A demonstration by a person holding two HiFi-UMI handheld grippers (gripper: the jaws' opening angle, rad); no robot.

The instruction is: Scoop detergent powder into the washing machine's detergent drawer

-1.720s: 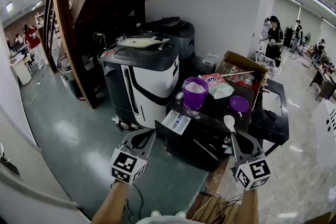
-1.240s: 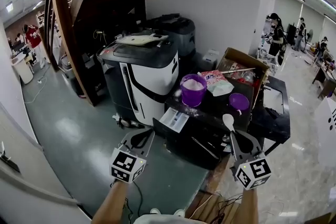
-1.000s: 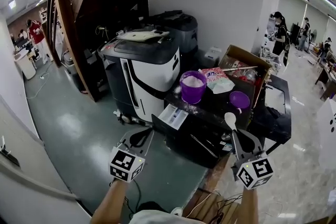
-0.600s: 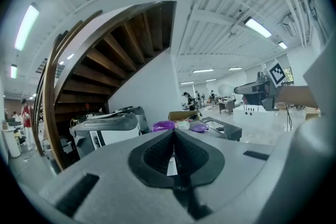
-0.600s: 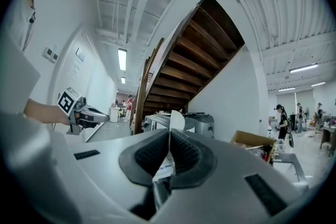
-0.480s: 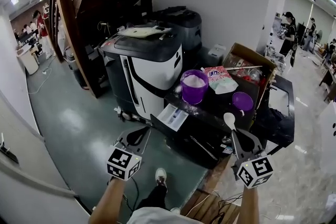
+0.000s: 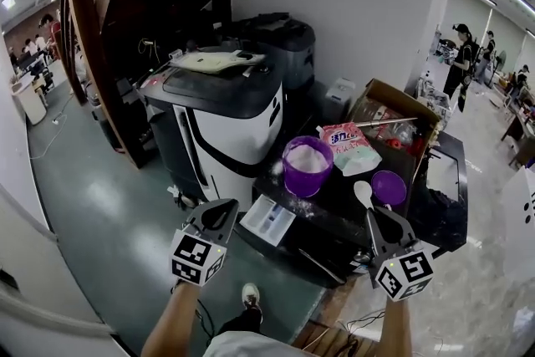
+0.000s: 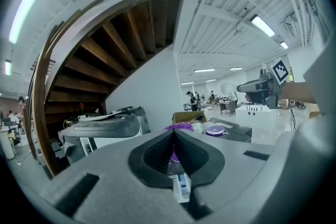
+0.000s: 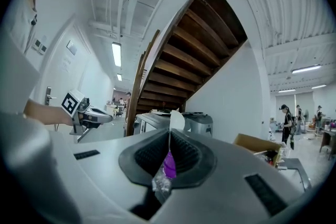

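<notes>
Drawer has drawn nearer, just ahead of closed, empty left gripper; right gripper clamps spoon.

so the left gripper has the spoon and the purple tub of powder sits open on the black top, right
Not quite: the spoon is in the right gripper, jaws shut on its handle, as the right gripper view shows. The left gripper is shut and empty. The purple tub of powder does sit open on the black top.

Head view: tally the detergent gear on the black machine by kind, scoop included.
purple powder tub: 1
purple lid: 1
detergent bag: 1
white scoop: 1
Total: 4
</notes>
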